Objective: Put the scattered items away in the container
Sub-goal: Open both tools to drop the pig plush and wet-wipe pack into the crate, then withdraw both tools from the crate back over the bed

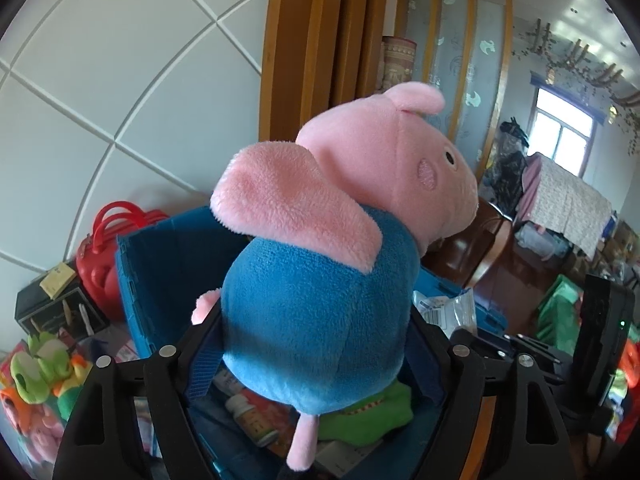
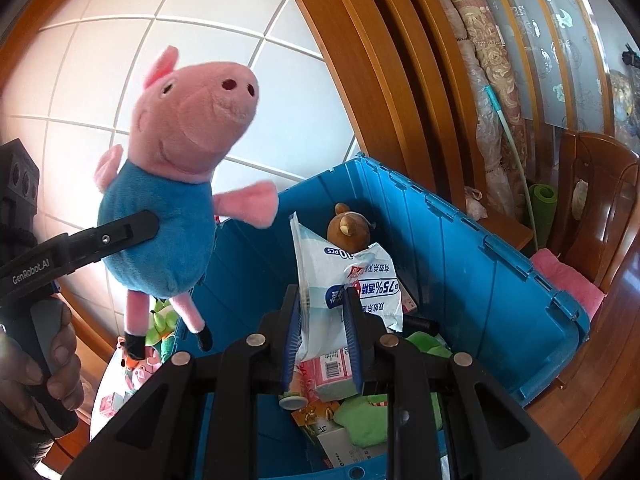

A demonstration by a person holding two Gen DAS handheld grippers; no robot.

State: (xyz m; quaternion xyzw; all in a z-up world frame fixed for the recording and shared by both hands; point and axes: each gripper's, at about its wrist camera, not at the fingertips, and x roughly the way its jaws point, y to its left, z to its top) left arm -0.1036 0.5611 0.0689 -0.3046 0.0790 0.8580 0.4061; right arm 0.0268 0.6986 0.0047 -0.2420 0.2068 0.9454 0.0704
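Observation:
A pink pig plush in a blue dress (image 1: 320,280) hangs upright over the blue storage box (image 1: 132,264). It sits between the fingers of my left gripper (image 1: 316,316). Its round body looks unsqueezed and the pads stand just clear of its sides, so that gripper is open. From the right wrist view the pig (image 2: 160,240) is at the left, with one left finger (image 2: 132,226) lying along its belly. My right gripper (image 2: 320,300) is shut on a white and blue wipes pack (image 2: 360,280), held upright inside the box (image 2: 480,260).
Inside the box lie a brown bear (image 2: 348,228), a green plush (image 2: 368,412), a small bottle (image 1: 252,420) and cartons. A red basket (image 1: 104,248), a black case (image 1: 52,304) and more plush toys (image 1: 36,376) sit left of the box. A wooden chair (image 2: 592,208) stands to its right.

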